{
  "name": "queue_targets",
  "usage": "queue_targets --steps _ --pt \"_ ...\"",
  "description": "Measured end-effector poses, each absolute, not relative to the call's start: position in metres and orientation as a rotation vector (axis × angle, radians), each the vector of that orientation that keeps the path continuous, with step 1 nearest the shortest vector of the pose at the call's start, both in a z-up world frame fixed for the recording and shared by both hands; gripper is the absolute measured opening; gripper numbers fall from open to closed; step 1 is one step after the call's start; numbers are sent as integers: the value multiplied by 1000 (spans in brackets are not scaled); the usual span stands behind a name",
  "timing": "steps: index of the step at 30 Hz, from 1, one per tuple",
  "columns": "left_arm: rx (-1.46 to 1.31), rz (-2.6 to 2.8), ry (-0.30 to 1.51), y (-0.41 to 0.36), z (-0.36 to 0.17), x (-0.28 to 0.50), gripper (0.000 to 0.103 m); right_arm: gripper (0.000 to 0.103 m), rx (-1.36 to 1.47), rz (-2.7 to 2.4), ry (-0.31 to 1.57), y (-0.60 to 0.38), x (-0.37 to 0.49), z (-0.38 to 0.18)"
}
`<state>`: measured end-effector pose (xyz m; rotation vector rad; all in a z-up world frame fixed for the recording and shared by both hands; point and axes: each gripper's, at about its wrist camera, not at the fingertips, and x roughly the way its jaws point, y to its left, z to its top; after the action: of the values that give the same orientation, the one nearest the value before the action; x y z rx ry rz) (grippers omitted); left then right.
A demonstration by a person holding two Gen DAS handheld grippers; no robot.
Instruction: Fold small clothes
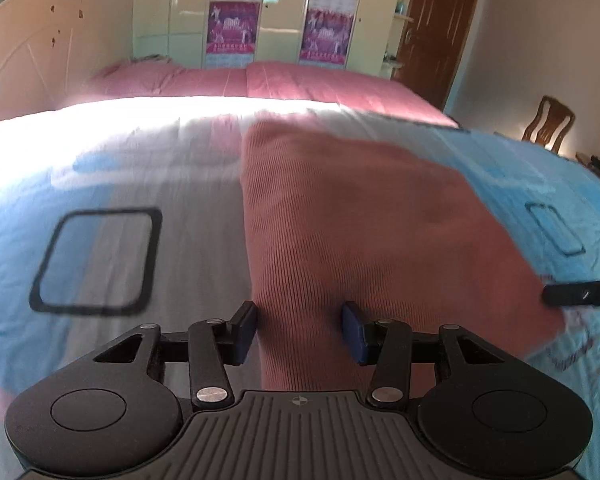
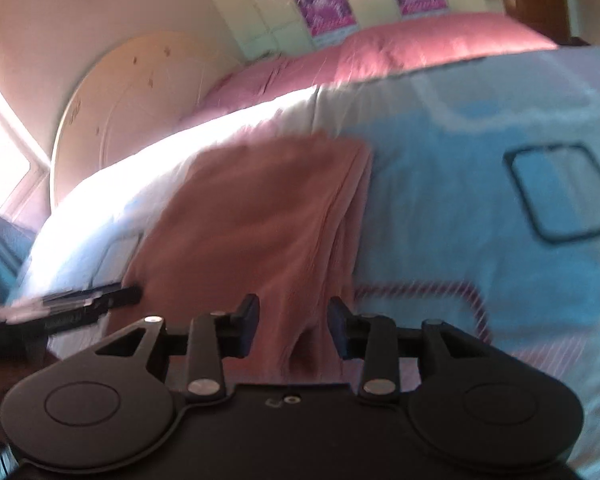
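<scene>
A small pink ribbed garment (image 1: pixel 340 216) lies spread on the blue and white bedspread (image 1: pixel 100 184). My left gripper (image 1: pixel 299 330) is open, its jaws on either side of the garment's near left edge. My right gripper (image 2: pixel 293 328) is open too, with the bunched near right edge of the garment (image 2: pixel 252 224) between its jaws. The tip of the right gripper shows at the right edge of the left wrist view (image 1: pixel 580 292), and the left gripper's tip shows at the left of the right wrist view (image 2: pixel 80 304). Both views are blurred.
A pink quilt (image 1: pixel 260 80) lies across the far side of the bed before a cream headboard (image 1: pixel 24 52). A wardrobe with posters (image 1: pixel 276 12), a brown door (image 1: pixel 444 28) and a wooden chair (image 1: pixel 548 124) stand behind.
</scene>
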<state>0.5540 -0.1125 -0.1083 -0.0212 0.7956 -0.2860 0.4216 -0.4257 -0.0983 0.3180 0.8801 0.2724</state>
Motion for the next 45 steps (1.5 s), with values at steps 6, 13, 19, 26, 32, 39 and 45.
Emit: queue_targets --steps 6,13,19,26,32,39,45 --pt "-41 -302 761 -114 -99 545 46 5 266 311 880 -416 432 -108" --pt "24 -321 865 -128 -121 544 46 6 171 252 929 -425 432 -119" --pt "27 -372 710 -122 -74 539 46 23 105 202 817 -422 424 -80" --pt "46 -446 820 -151 -111 586 46 11 -51 282 856 -376 470 -101" --pt "55 -430 798 -160 -89 567 47 19 -81 233 863 -375 470 -102" --pt "101 -392 835 -170 -109 545 47 25 -170 280 883 -357 440 -112" --pt "118 -386 841 -173 -110 533 47 25 -174 278 873 -358 441 -113"
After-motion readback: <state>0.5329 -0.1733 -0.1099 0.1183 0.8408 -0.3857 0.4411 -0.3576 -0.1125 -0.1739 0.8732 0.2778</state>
